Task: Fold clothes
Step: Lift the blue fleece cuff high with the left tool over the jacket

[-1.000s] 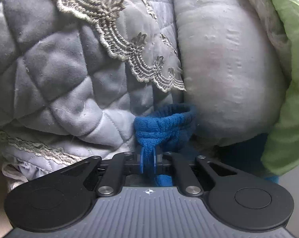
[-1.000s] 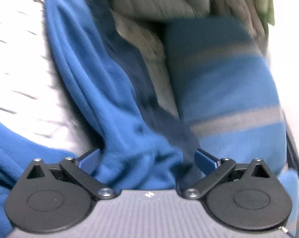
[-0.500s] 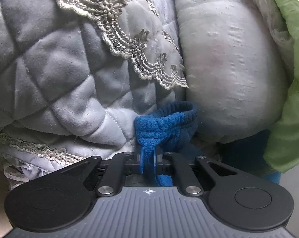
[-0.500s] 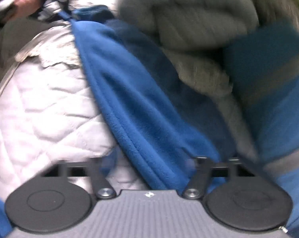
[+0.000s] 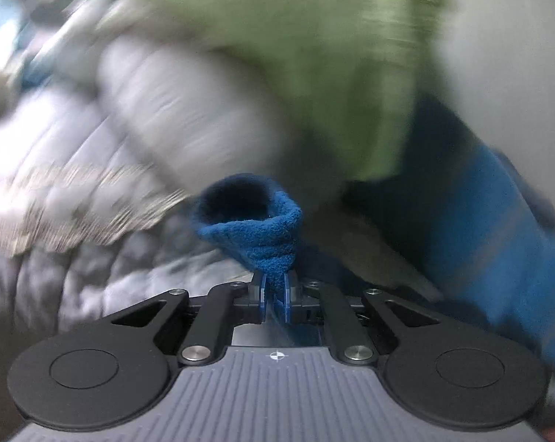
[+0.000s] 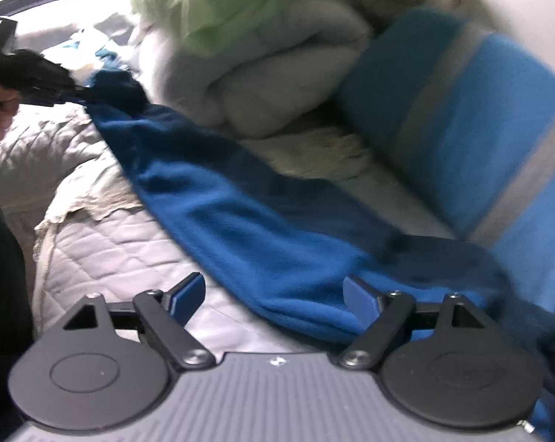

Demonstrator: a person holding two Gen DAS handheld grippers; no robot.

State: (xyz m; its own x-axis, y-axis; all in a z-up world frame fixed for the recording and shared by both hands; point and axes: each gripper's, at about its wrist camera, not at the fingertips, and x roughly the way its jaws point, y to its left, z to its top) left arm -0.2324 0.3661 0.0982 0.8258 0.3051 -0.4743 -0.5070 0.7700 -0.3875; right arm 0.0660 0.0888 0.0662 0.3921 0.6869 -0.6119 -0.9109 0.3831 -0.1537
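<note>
A blue fleece garment (image 6: 248, 213) lies stretched across a grey quilted bedspread (image 6: 104, 250). My left gripper (image 5: 275, 294) is shut on one bunched end of the blue fleece garment (image 5: 255, 232); it also shows in the right wrist view (image 6: 71, 92) at the far left, holding that end up. My right gripper (image 6: 274, 294) is open, its fingers spread either side of the near end of the garment, which lies between them on the bed.
A blue cushion with grey stripes (image 6: 472, 140) lies at the right. A pile of grey and light green bedding (image 6: 255, 44) sits behind the garment. The left wrist view is blurred, with green fabric (image 5: 314, 55) above.
My left gripper has swung fast, still holding the fleece end; its view is now blurred and turned toward the green bedding. My right gripper has pulled back and now shows the garment stretched out.
</note>
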